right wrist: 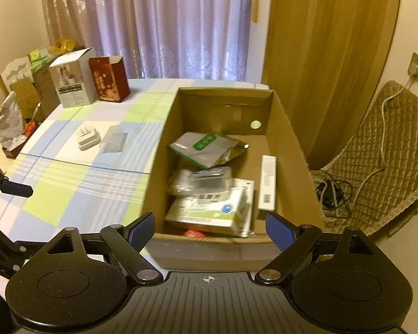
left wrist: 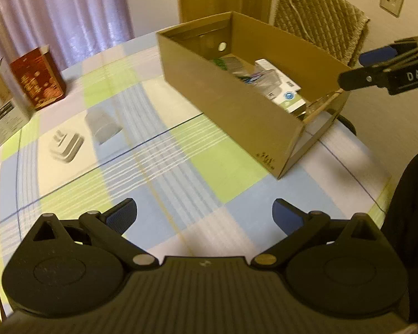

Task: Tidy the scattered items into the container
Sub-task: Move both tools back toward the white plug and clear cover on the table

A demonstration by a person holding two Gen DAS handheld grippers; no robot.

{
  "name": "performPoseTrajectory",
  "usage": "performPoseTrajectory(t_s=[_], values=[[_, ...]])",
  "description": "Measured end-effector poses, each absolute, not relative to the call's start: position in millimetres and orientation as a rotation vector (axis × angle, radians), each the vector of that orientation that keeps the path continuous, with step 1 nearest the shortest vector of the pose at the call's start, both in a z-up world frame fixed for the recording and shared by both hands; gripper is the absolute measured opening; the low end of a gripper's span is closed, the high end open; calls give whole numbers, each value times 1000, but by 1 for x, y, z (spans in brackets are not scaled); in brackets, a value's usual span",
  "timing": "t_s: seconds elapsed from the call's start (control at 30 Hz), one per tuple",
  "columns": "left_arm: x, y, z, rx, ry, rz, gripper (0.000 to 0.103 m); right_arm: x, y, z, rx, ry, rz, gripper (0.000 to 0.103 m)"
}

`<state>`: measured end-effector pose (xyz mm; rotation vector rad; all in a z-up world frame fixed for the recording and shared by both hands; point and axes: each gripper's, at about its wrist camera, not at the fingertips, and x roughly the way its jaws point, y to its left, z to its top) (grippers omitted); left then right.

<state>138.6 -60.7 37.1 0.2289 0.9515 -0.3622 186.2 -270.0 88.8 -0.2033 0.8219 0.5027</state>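
From the left wrist view, the left gripper (left wrist: 204,214) hangs over bare checked tablecloth (left wrist: 181,172) with its blue pads spread wide and nothing between them. Toward 1 o'clock stands the cardboard box (left wrist: 231,105), already holding several packets. At 10 o'clock, well apart from the box, lie the two things not yet put away: a white plug adapter (left wrist: 67,146) and, just beside it, a small translucent case (left wrist: 104,125). Further out at 9 to 10 o'clock stand a red carton (left wrist: 37,79) and a white carton (left wrist: 2,105); whether they count as clutter I cannot tell. The right gripper (left wrist: 376,66) shows at 3 o'clock, over the box's near corner.

From the right wrist view, the right gripper (right wrist: 210,229) is poised above the box's near rim (right wrist: 209,239), jaws wide apart and empty. Inside lie a silver pouch (right wrist: 209,150), a white packet (right wrist: 211,208) and a slim white box (right wrist: 267,183). The adapter (right wrist: 87,139) and the case (right wrist: 114,139) sit at 10 o'clock on the cloth.

By my judgement a drop into the box is just finished and the fetching step begins. The left gripper looks better placed: it should travel toward 10 o'clock, come down over the adapter with pads either side of its body, and close. The prongs stick up, so the grip should go lower, on the flat sides.
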Motion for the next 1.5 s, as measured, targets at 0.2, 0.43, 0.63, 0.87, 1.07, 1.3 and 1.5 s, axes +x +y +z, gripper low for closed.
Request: performPoseTrajectory(t_s=[0.2,0.43,0.63,0.87,1.07,1.3,1.5], values=[[123,-35,36,214,956,-322,102,171,-250,88,-208,826,536,91],[110,-8,39,182,951,-281,102,154,-225,87,-222,829,580,91],[102,16,40,148,950,-246,102,138,-200,87,-230,830,629,91],[97,43,43,121,943,-197,102,125,-172,84,-237,835,687,91],[99,63,44,116,941,-160,102,121,-154,77,-274,841,727,91],[109,82,45,117,936,-125,102,130,-134,71,-318,841,767,91],[131,94,42,151,923,-124,102,145,-110,63,-362,833,795,91]])
